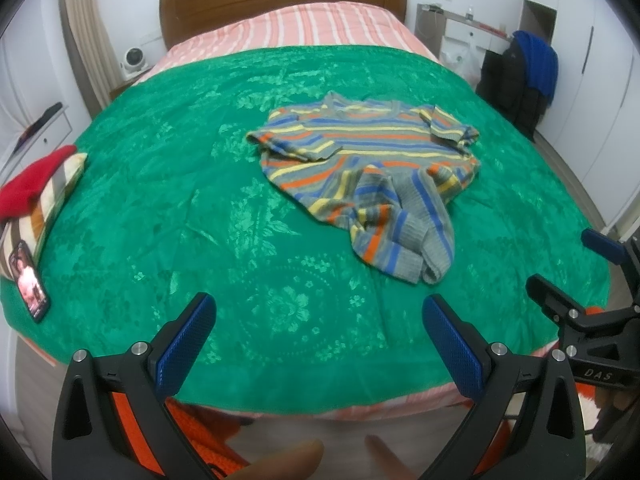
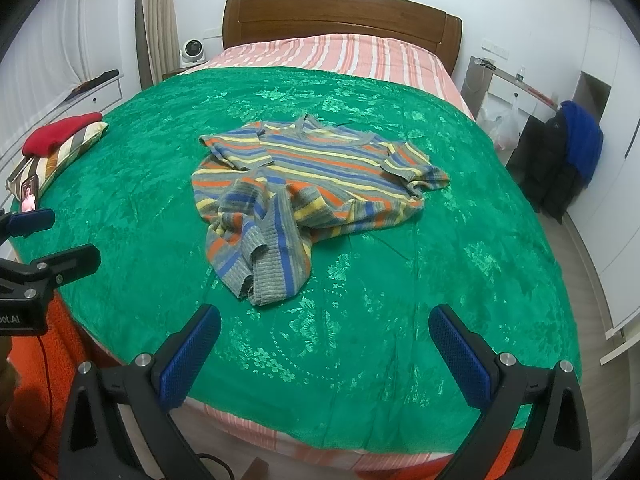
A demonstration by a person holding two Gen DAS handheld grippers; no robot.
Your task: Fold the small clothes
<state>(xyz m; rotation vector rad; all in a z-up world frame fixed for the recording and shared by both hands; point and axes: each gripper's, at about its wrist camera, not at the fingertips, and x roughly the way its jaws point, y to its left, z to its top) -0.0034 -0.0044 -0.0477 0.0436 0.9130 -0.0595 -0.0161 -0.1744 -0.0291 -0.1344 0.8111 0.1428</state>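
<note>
Both tongs, left (image 1: 320, 336) and right (image 2: 324, 346), gape wide, empty, short of the striped sweater (image 1: 372, 172).

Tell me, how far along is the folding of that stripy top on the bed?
Barely begun. Done: nothing tidy; the striped sweater lies rumpled on the green bedspread, one sleeve bunched over its front. In hand: nothing, since the left tongs and right tongs hover open at the near edge. Left: flattening it and every fold.

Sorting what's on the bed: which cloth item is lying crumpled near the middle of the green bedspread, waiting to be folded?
The grey knit sweater with orange, blue and yellow stripes; the plain red garment sits far off on the striped pillow at the edge.
</note>
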